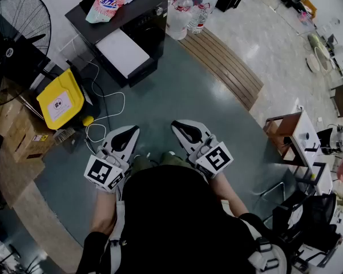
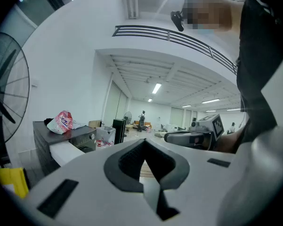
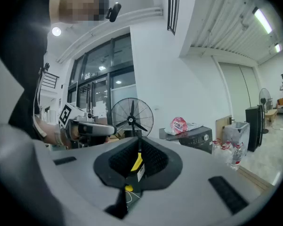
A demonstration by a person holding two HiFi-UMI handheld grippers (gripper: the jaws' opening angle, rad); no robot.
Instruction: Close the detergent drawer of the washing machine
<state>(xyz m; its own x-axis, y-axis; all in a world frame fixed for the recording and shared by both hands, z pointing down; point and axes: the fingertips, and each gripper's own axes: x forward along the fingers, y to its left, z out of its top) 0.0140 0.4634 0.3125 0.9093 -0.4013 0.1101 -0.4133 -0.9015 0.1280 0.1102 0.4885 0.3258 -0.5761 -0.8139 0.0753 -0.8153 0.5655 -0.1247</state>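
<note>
The black washing machine [image 1: 134, 21] stands at the far end of the grey floor, with a pink detergent bag [image 1: 105, 3] on top. Its white detergent drawer [image 1: 122, 53] sticks out of the front toward me; it also shows in the left gripper view as a white drawer [image 2: 66, 150]. Both grippers hang close to my body, well short of the machine. My left gripper [image 1: 124, 138] [image 2: 143, 142] is shut and holds nothing. Beside it, my right gripper [image 1: 185, 131] [image 3: 139, 142] has its jaws almost together, only a thin slit between them, with nothing in it.
A standing fan [image 1: 17, 33] and cardboard boxes [image 1: 17, 130] are at the left. A yellow container [image 1: 60, 99] and white cables [image 1: 103, 116] lie on the floor left of the machine. Water bottles [image 1: 182, 13] stand right of it, a slatted wooden strip [image 1: 222, 67] beyond, and furniture [image 1: 297, 136] at the right.
</note>
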